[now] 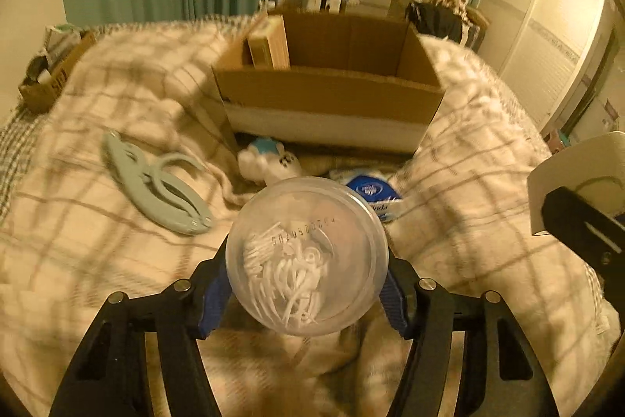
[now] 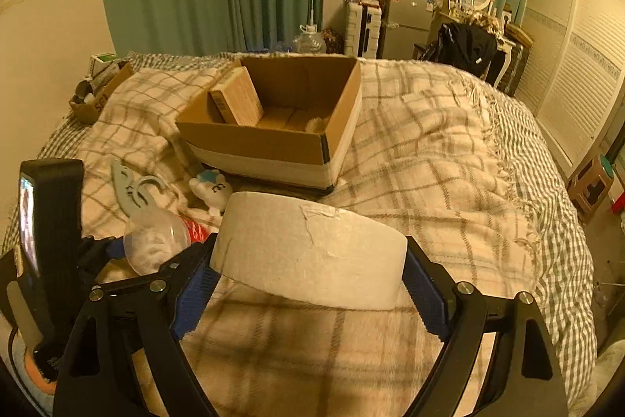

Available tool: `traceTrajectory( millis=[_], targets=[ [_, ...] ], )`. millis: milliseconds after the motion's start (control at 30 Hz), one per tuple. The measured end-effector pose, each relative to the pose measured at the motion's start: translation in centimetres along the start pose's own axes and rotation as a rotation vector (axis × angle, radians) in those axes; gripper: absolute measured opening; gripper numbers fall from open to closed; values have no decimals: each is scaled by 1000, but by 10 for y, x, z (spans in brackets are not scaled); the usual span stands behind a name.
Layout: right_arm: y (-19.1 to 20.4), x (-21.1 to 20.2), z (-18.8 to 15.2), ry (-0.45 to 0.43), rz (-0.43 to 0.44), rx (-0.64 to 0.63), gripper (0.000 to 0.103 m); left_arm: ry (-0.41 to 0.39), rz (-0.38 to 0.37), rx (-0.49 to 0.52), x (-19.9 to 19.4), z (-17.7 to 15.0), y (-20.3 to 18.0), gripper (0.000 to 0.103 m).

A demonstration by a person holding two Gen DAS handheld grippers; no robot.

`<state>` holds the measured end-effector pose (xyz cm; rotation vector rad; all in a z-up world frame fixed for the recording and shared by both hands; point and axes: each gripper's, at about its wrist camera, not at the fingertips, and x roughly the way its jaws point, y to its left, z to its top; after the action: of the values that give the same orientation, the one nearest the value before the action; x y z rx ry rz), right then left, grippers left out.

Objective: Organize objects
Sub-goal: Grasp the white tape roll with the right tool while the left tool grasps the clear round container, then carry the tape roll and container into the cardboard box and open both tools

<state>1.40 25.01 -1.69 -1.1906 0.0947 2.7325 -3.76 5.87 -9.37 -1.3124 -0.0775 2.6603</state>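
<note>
My left gripper [image 1: 306, 284] is shut on a clear round plastic jar [image 1: 307, 255] of white floss picks, held above the checked blanket; the jar also shows in the right wrist view [image 2: 156, 241]. My right gripper [image 2: 308, 280] is shut on a white toilet paper roll [image 2: 308, 253], which shows at the right edge of the left wrist view [image 1: 578, 178]. An open cardboard box [image 1: 332, 92] [image 2: 273, 139] stands ahead on the bed with a small tan carton [image 1: 269, 43] [image 2: 238, 100] leaning inside.
On the blanket lie a pale blue folding hanger [image 1: 156, 186] [image 2: 133, 190], a white and blue plush toy [image 1: 269, 163] [image 2: 211, 188] and a blue tissue pack [image 1: 375, 194]. A small cardboard box [image 2: 97, 96] sits at the bed's far left. Furniture stands beyond.
</note>
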Motion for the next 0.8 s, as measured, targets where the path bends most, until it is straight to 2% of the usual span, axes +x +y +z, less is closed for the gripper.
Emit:
traceTrajectory(
  millis=[267, 467, 667, 800],
  targets=[
    [14, -35, 9, -61, -5, -35, 87, -120, -35, 17, -47, 22, 7, 65],
    [17, -53, 34, -111, 25, -59, 87, -202, -73, 57, -82, 59, 6, 66],
    [10, -51, 84, -157, 52, -61, 87, -258, -76, 103, -89, 110, 2, 66],
    [1, -31, 125, -155, 79, -41, 87, -259, -59, 124, -67, 144, 0, 66]
  ],
)
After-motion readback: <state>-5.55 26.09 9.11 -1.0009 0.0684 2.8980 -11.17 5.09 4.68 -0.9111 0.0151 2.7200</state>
